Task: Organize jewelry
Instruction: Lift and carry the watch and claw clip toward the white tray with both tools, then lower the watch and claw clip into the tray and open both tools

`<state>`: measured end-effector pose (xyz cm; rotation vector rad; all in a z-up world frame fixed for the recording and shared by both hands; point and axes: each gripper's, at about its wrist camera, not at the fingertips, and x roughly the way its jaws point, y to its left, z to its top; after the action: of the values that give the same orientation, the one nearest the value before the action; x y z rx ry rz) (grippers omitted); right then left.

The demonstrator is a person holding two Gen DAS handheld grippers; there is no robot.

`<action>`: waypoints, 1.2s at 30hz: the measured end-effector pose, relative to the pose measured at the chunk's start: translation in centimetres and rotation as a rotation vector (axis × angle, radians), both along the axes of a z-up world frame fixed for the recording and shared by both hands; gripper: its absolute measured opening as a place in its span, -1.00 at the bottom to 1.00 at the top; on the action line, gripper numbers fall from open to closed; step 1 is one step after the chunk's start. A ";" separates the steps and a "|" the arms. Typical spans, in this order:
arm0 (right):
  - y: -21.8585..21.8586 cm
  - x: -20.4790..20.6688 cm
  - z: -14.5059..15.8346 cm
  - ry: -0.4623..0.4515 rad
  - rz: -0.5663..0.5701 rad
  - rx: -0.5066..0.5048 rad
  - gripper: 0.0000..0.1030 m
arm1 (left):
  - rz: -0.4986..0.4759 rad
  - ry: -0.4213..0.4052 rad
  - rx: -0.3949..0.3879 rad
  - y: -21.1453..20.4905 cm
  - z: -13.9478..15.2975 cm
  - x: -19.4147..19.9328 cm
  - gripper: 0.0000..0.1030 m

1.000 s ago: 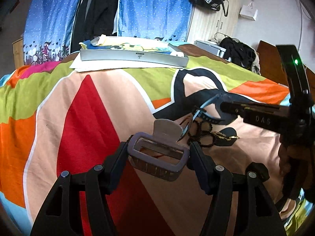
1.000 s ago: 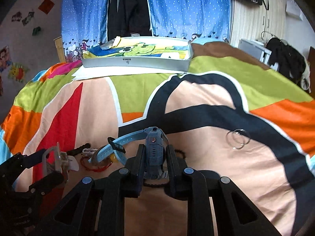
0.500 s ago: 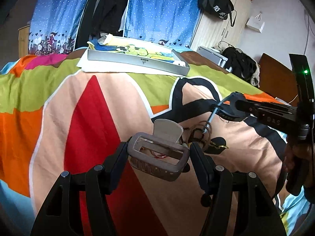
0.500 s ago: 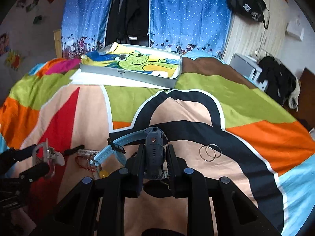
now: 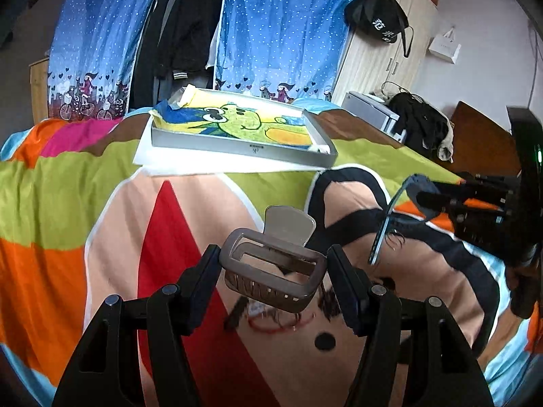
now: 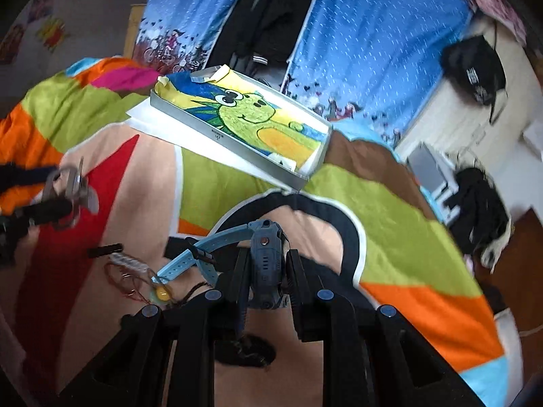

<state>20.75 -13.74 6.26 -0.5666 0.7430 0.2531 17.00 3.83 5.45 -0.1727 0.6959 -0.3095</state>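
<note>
The grey hair claw clip (image 5: 273,268) sits clamped between the jaws of the left gripper (image 5: 273,271), raised above the bed's colourful quilt (image 5: 101,224). On the clip's right, the right gripper (image 6: 266,271) has its jaws closed on the body of a blue watch (image 6: 264,264), its light-blue strap (image 6: 203,254) curving off to the left. Below the clip, on the quilt, lie a red cord bracelet (image 6: 122,279), a yellow bead (image 6: 162,293) and a dark beaded strand (image 5: 327,302). Beyond the clip, further up the bed, a grey tray (image 5: 237,146) lined with a green cartoon picture rests on white paper (image 5: 176,166).
</note>
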 end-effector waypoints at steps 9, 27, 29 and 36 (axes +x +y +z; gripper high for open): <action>-2.5 4.4 -2.7 -0.055 0.011 0.211 -0.62 | 0.002 -0.003 -0.014 -0.8 -1.5 6.9 0.13; -4.1 22.7 -3.2 -0.017 -0.127 0.740 -0.62 | 0.190 -0.080 0.006 2.8 0.0 24.8 0.13; -3.3 23.4 -4.4 0.012 -0.125 0.740 -0.62 | 0.216 -0.040 0.028 3.8 -0.7 26.4 0.13; -2.3 23.4 -7.2 0.053 -0.083 0.687 -0.61 | 0.265 0.075 0.056 6.3 -3.9 28.4 0.13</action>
<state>44.20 -16.07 -0.90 0.1220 0.6766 0.4226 45.45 10.12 1.51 -0.2216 0.7462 -0.0304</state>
